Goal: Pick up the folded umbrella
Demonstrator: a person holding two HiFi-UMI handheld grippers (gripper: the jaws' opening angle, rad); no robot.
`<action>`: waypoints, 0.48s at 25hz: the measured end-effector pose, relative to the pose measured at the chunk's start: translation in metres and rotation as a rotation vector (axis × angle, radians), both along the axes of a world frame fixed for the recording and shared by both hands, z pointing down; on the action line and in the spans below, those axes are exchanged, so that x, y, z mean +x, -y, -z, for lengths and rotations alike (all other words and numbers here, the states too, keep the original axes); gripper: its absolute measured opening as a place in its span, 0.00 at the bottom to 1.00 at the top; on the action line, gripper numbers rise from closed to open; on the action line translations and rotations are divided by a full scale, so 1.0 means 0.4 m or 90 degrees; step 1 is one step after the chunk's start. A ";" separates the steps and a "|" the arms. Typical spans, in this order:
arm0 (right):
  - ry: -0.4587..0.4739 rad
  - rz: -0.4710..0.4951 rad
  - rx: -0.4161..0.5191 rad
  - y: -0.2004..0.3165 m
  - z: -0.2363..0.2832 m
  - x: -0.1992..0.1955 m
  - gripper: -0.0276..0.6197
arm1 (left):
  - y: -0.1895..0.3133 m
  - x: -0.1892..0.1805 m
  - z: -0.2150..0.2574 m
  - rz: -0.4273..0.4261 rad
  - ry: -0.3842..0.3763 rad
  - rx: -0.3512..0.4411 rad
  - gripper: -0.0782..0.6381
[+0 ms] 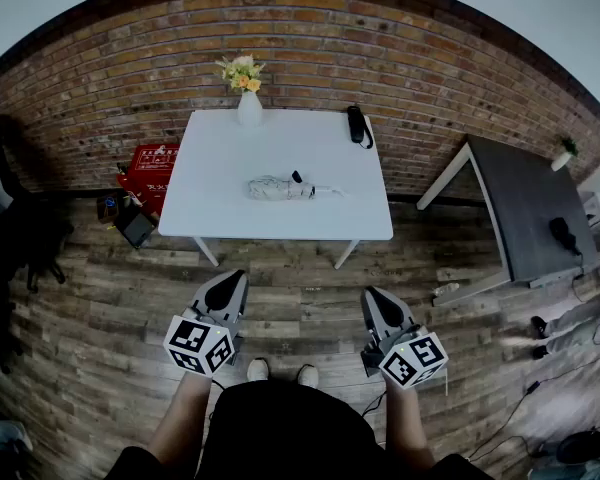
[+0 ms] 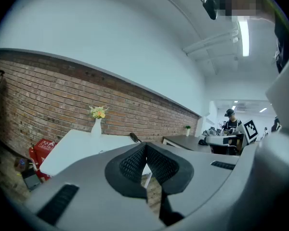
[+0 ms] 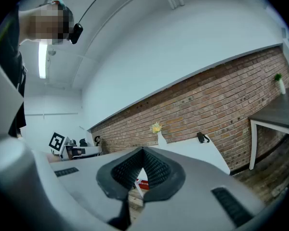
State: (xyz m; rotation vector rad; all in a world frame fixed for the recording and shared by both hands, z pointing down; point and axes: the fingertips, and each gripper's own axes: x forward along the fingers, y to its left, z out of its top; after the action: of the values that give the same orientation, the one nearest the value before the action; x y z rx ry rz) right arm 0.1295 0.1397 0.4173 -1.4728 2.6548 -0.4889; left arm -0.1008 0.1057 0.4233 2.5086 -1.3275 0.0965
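Item: folded umbrella [image 1: 280,187], lying mid white tabletop [image 1: 220,158], untouched; we hold left tool [image 1: 227,286] and right tool [image 1: 380,303] well short of it, jaws together and empty, so approach, grasp and lift all remain.

Pale folded umbrella [image 1: 280,187] lies mid-top on the white rectangular table [image 1: 220,218]. White vase of yellow flowers [image 1: 250,108] stands at the table's far edge, small black object [image 1: 358,125] at its far right corner. Red brick wall [image 1: 100,88] is behind, red box [image 1: 152,168] on the floor to the left, dark grey table [image 1: 520,208] to the right. Left gripper [image 1: 225,290] and right gripper [image 1: 383,306] sit side by side on the near side, well apart from it.
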 end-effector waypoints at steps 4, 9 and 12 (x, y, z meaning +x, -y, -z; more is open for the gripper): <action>0.000 0.001 0.000 0.008 0.007 -0.019 0.08 | 0.014 -0.013 0.012 -0.004 -0.009 0.002 0.13; 0.000 -0.021 -0.008 0.008 -0.001 -0.017 0.08 | 0.021 -0.031 0.000 -0.013 -0.002 -0.003 0.13; 0.009 -0.036 -0.014 0.004 -0.009 -0.011 0.08 | 0.023 -0.049 -0.008 -0.013 -0.003 -0.006 0.13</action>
State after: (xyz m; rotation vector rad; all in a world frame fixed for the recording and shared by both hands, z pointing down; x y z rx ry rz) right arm 0.1251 0.1381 0.4210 -1.5400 2.5971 -0.5236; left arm -0.1205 0.0965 0.4264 2.5130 -1.2955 0.1008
